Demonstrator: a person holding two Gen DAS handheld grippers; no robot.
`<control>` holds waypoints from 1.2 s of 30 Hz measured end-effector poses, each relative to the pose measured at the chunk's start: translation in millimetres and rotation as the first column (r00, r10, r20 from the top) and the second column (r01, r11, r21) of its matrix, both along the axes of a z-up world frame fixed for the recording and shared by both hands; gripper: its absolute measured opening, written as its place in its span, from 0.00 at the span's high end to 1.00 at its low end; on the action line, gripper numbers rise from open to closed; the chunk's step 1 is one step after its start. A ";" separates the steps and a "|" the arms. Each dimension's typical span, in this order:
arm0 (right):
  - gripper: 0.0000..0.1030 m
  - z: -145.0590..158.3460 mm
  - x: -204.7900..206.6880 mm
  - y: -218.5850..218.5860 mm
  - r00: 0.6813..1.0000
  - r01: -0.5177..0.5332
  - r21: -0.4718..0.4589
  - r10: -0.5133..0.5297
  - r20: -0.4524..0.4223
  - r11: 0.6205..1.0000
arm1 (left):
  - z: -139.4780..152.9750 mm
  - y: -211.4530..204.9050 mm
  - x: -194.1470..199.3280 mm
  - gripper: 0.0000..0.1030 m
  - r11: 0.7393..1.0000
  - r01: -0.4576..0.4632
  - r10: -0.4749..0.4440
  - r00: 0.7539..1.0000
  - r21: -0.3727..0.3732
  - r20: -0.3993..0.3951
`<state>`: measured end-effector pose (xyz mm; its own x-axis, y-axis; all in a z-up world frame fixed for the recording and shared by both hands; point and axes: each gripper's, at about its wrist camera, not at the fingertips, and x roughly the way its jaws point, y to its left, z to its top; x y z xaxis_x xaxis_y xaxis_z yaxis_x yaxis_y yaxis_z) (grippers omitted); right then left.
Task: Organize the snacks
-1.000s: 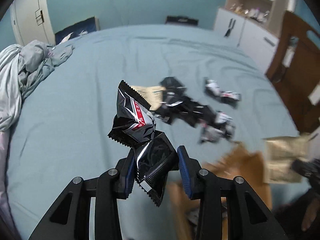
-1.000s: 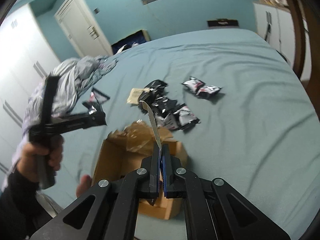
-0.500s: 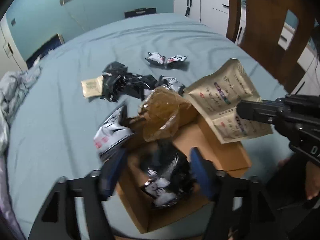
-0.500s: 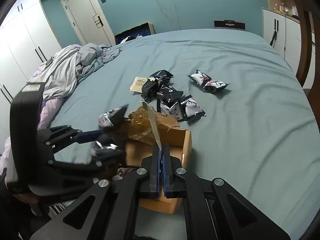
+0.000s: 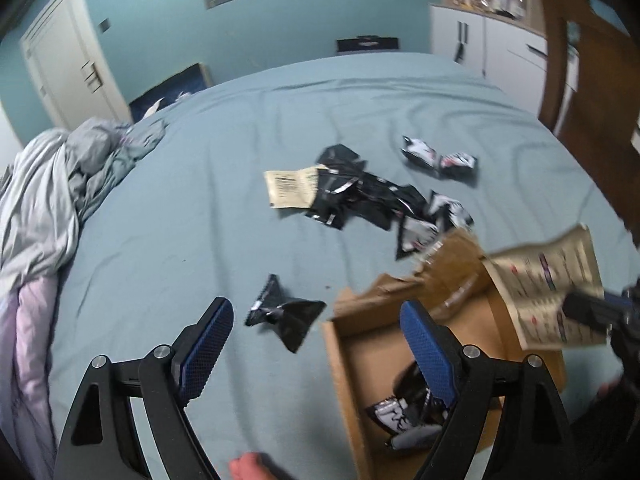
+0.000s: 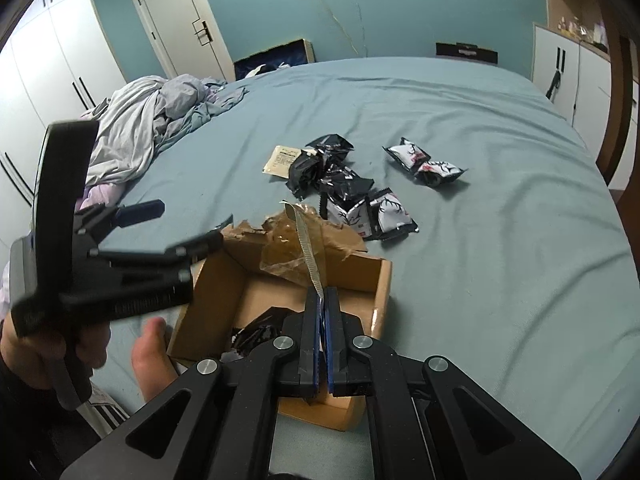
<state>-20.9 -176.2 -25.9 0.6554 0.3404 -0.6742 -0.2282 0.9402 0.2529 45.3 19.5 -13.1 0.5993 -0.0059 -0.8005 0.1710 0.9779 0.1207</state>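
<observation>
A cardboard box (image 5: 348, 364) (image 6: 376, 280) lies open on the blue bed with black snack packets (image 5: 404, 412) inside. My left gripper (image 5: 316, 324) is open and empty, above the box's left edge; it shows in the right wrist view (image 6: 176, 224). One black packet (image 5: 286, 314) lies on the sheet just left of the box. My right gripper (image 6: 322, 300) is shut on a beige flat pouch (image 5: 548, 280), seen edge-on (image 6: 306, 252), held over the box. A pile of black and white packets (image 5: 372, 196) (image 6: 352, 196) lies beyond the box.
A beige packet (image 5: 292, 188) lies left of the pile. Two more packets (image 6: 424, 160) lie apart at the right. Crumpled grey bedding (image 6: 152, 120) is at the left. White cupboards (image 5: 480, 40) and a wooden frame (image 5: 580, 92) stand at the right.
My left gripper opened and let go of the black packets; some landed in the box, one beside it. It has swung back left. The right gripper still holds the pouch.
</observation>
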 end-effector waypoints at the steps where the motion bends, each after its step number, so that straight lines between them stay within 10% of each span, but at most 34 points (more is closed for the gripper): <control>1: 0.99 0.2 0.0 1.7 1.000 -0.004 -0.001 0.004 0.003 1.000 | 0.8 3.6 1.6 0.16 1.000 -0.013 0.013 1.000 -0.009 0.001; 8: 0.94 -2.5 10.3 -3.9 0.998 0.010 0.061 -0.006 -0.067 0.998 | -0.3 15.0 8.3 0.16 0.997 -0.075 0.075 0.997 -0.001 0.008; 10: 0.82 -3.4 11.8 -10.5 0.996 0.019 0.123 -0.007 -0.090 0.992 | 0.0 19.7 9.8 0.16 0.996 -0.087 0.087 0.996 -0.016 0.002; 12: 0.39 -5.1 12.8 -13.5 0.994 0.021 0.159 -0.004 -0.107 0.987 | 0.1 25.8 11.6 0.16 0.994 -0.103 0.103 0.995 -0.031 -0.005; 14: 0.26 -1.4 11.3 -13.3 0.996 0.022 0.159 -0.008 -0.084 0.987 | 0.4 32.8 15.1 0.16 0.992 -0.124 0.124 0.992 -0.039 -0.013; 24: 0.26 18.7 1.3 -25.3 0.997 0.077 0.089 -0.080 0.023 0.993 | -14.5 114.6 44.9 0.16 0.906 -0.387 0.360 0.917 -0.169 -0.174; 30: 0.26 25.0 16.4 -42.2 0.992 0.127 0.093 -0.126 -0.019 0.988 | -60.1 128.3 58.5 0.16 0.841 -0.457 0.321 0.853 -0.290 -0.412; 36: 0.26 25.0 57.6 -52.8 0.992 0.104 0.042 -0.100 -0.082 0.994 | -95.5 97.2 81.2 0.16 0.869 -0.415 0.233 0.823 -0.270 -0.518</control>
